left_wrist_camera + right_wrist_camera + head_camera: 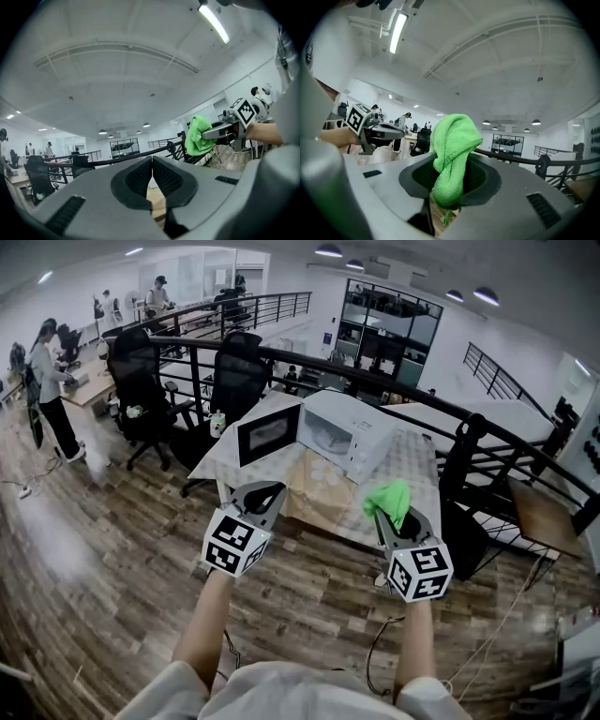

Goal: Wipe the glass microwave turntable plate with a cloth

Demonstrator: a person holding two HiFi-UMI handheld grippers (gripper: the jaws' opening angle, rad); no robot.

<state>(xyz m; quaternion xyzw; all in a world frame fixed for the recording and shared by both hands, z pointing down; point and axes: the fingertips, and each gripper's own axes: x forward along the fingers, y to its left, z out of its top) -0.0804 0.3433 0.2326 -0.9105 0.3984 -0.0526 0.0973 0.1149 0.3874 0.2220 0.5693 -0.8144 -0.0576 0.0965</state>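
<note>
A white microwave (349, 432) stands on a cloth-covered table (412, 465) with its door (268, 434) swung open to the left. Its cavity looks pale, and I cannot make out the glass turntable plate inside. Both grippers are held up in front of the table, short of the microwave. My right gripper (391, 514) is shut on a bright green cloth (389, 498), which bunches up above the jaws (453, 150). My left gripper (268, 491) is shut with nothing in it, its pads touching in the left gripper view (152, 174). The two are about a hand's width apart.
Black railings (441, 409) run behind and to the right of the table. Black office chairs (141, 381) stand at the left on the wood floor. People (47, 381) work at desks far left. Cables (375, 652) lie on the floor near my feet.
</note>
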